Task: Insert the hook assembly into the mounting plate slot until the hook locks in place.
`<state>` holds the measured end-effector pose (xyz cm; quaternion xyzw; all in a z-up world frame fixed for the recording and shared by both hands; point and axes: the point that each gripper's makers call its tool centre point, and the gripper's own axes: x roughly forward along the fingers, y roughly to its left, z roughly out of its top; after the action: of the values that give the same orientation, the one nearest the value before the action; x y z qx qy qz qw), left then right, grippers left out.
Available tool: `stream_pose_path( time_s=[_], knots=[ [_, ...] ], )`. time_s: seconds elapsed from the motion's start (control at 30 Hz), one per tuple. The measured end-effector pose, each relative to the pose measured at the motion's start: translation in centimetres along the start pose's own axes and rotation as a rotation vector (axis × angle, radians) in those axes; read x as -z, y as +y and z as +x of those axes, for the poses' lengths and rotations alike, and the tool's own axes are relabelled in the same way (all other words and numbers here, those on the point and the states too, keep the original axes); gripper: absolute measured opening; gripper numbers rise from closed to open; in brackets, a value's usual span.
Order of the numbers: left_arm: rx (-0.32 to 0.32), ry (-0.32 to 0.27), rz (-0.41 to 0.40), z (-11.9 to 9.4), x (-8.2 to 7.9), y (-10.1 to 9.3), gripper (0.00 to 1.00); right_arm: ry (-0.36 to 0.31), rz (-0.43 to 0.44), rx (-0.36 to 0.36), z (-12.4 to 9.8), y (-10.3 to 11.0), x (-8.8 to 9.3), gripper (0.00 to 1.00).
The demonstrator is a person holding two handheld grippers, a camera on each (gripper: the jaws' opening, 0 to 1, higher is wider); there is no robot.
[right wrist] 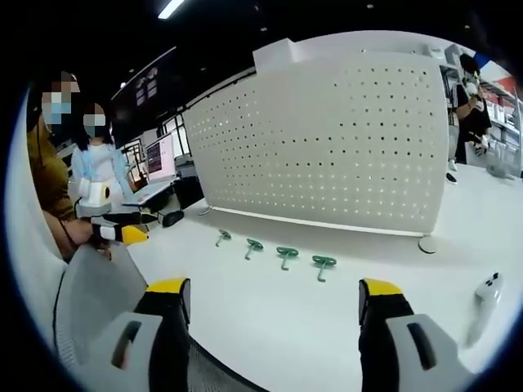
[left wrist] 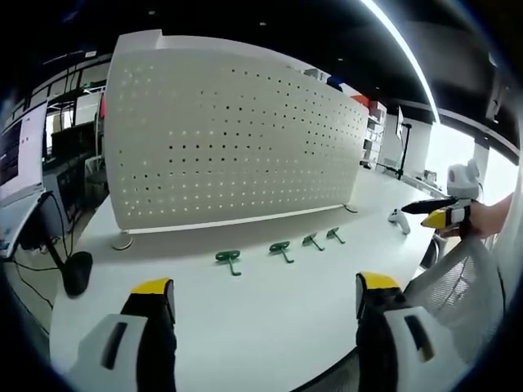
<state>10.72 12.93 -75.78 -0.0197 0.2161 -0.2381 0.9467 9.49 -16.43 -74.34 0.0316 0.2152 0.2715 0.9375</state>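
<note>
- Centrally, four green hooks lie in a row on the white table (left wrist: pixel 270 318), in front of the upright white pegboard (left wrist: pixel 237 139); none is mounted yet.
- Left gripper view, from near to far: first hook (left wrist: pixel 230 259), second hook (left wrist: pixel 281 248), third hook (left wrist: pixel 311 241), fourth hook (left wrist: pixel 334 235). Each rests apart from its neighbours, near the board's lower edge but not touching it.
- Right gripper view: the same row appears as hooks at (right wrist: pixel 324 264), (right wrist: pixel 287 254), (right wrist: pixel 254 246) and (right wrist: pixel 222 237), with the pegboard (right wrist: pixel 327 139) standing behind.
- Left gripper (left wrist: pixel 265 298): jaws spread wide, nothing between the yellow-tipped fingers; it hangs above bare table, short of the row.
- Right gripper (right wrist: pixel 274 298): jaws likewise parted and empty, well back from the hooks. It also enters the left gripper view at the right edge (left wrist: pixel 445 214).
- A white handheld controller (right wrist: pixel 486 294) lies on the table off to one side, away from the row.
- Handling, as a judgement: each hook looks small, light and rigid, probably smooth plastic or coated metal, so it may slide or spin on the slick tabletop when touched.
- Suggested hold: pinch across the straight stem, leaving the broader head end free to enter a slot; which end carries the locking tab is too small to tell.
</note>
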Motion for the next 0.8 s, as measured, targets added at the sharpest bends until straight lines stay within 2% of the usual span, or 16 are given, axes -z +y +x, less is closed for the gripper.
stream_pose_path(
  time_s=[0.8],
  knots=[
    [0.015, 0.014, 0.025, 0.08, -0.06, -0.07, 0.93, 0.01, -0.012, -0.004, 0.21, 0.0, 0.22, 0.82]
  ],
)
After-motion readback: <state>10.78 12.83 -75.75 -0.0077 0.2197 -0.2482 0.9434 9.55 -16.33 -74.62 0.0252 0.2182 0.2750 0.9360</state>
